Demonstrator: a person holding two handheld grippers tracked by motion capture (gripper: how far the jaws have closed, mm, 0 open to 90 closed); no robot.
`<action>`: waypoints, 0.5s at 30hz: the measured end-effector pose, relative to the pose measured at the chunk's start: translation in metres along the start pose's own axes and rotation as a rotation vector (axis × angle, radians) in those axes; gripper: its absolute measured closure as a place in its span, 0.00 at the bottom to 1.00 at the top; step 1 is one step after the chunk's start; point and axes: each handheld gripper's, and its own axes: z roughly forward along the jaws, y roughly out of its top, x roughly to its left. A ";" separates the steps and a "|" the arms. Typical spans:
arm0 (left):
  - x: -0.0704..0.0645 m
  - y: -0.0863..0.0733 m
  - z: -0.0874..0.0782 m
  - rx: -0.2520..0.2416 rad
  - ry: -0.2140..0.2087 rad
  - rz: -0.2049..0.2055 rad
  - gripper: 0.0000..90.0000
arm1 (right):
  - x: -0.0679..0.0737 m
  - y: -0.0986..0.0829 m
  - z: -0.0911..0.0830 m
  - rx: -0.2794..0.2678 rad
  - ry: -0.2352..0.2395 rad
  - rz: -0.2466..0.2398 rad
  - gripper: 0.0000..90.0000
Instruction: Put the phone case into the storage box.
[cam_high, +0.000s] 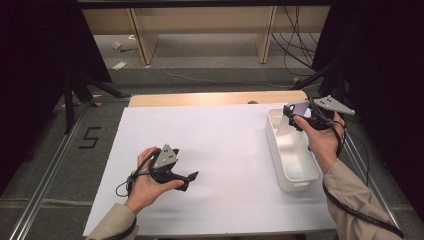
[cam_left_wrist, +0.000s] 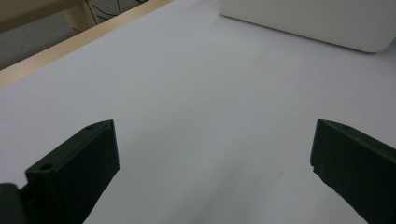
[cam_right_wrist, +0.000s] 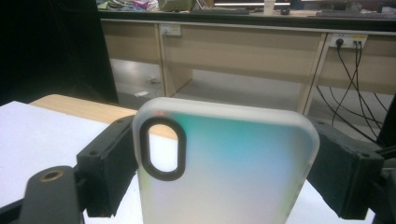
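Observation:
My right gripper (cam_high: 294, 116) is raised over the far end of the white bin (cam_high: 280, 155) at the table's right and is shut on a translucent phone case (cam_right_wrist: 224, 168). The case (cam_high: 296, 107) has a black-rimmed oval camera hole and a pale iridescent sheen; both black jaws press its side edges. My left gripper (cam_high: 190, 180) rests low over the white table cover at the front left, pointing right, open, with bare white surface between its fingers (cam_left_wrist: 79, 168).
The white bin's side (cam_left_wrist: 303, 18) shows far ahead in the left gripper view. A wooden table edge (cam_high: 215, 97) runs along the back. Beyond lie floor, desk legs and cables. Metal rails flank the table on both sides.

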 end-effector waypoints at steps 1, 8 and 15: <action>0.000 0.000 0.000 0.001 0.000 -0.001 0.00 | 0.000 0.000 0.000 0.001 0.000 0.000 0.20; 0.000 0.000 0.000 -0.002 0.001 -0.002 0.00 | 0.000 0.000 0.000 -0.001 -0.001 0.002 0.20; -0.001 0.000 0.000 -0.003 0.001 0.001 0.00 | 0.000 0.001 0.000 -0.002 -0.002 0.001 0.20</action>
